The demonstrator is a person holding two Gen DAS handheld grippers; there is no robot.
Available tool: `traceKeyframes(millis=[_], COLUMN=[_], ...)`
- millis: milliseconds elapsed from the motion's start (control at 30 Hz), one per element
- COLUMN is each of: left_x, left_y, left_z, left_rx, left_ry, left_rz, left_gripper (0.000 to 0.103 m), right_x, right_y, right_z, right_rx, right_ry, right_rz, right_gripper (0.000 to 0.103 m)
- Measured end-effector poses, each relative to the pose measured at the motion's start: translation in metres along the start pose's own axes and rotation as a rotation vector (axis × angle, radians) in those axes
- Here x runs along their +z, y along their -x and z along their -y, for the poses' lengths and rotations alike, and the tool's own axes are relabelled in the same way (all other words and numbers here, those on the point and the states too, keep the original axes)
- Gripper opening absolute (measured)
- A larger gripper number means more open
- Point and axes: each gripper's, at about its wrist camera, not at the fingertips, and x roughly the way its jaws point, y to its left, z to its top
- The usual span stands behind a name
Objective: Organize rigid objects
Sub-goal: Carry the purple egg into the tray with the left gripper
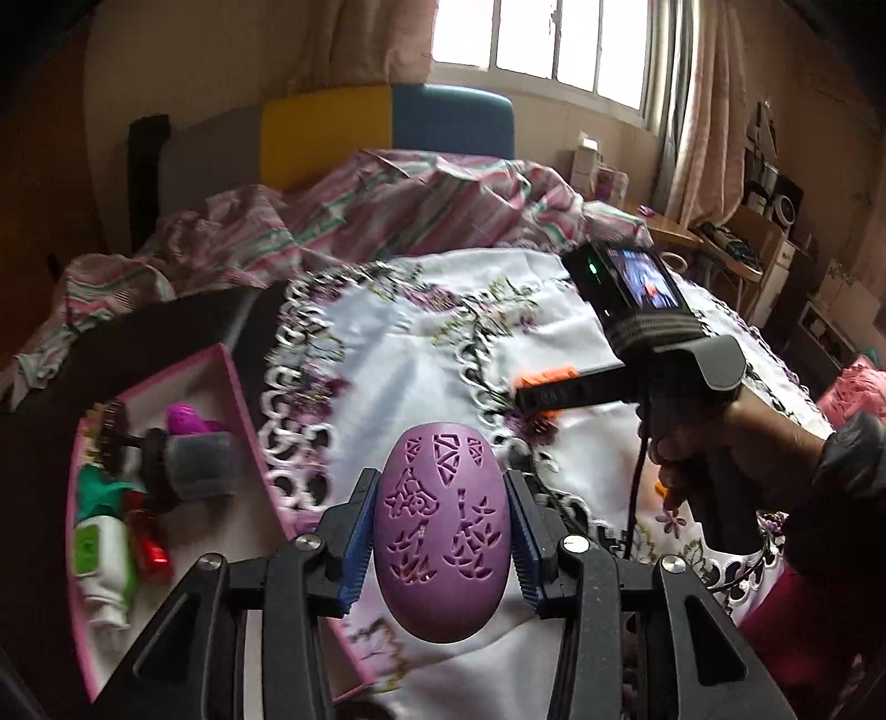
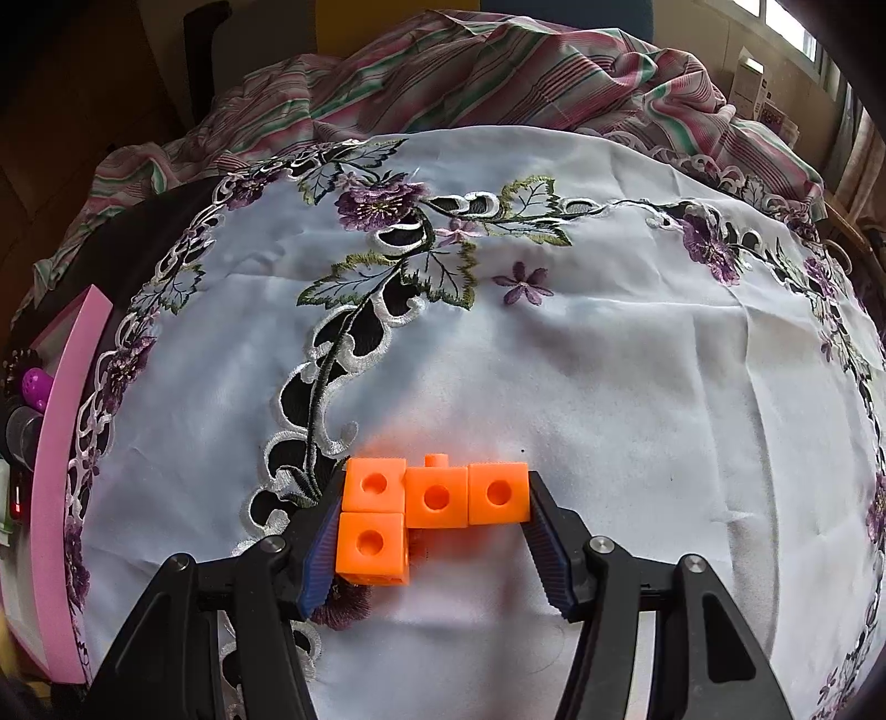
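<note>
Above the near edge of the cloth-covered desk (image 2: pixel 637 354), my left gripper (image 1: pixel 440 545) holds a purple egg (image 1: pixel 440 554), its fingers (image 1: pixel 354 545) narrow on the flanks so the smooth, pierced shell cannot roll out. A pink tray (image 1: pixel 235 387) of small things waits at the left edge, likely its destination. My right gripper (image 2: pixel 437 531) clamps hard, square orange blocks (image 2: pixel 434 498) endwise, fingers half-wide.

A home bedroom. A bed with a rumpled striped quilt (image 1: pixel 354 221) fills the centre. A barred window (image 1: pixel 554 44) with pale curtains (image 1: pixel 703 111) sits at twelve o'clock, and cluttered shelves (image 1: pixel 775 221) stand at two o'clock.
</note>
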Motion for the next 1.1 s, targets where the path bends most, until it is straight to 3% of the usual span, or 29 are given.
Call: traceKeyframes(millis=[700,967,1100], left_x=[-0.032,-0.050,-0.061], left_y=[0.035,0.047,0.069], left_z=[-0.089,-0.125,-0.159], left_rx=[0.146,0.178,0.177], left_ry=[0.159,0.211,0.290], left_rz=[-0.033,-0.061,-0.050], left_gripper=[0.044,0.044,0.044], right_x=[-0.001,-0.001,-0.001], right_y=[0.002,0.002,0.002], right_z=[-0.001,-0.001,-0.002], right_rx=[-0.017,-0.017,-0.019], right_ry=[0.029,0.030,0.032], right_rz=[0.022,0.023,0.022], right_gripper=[0.060,0.060,0.060])
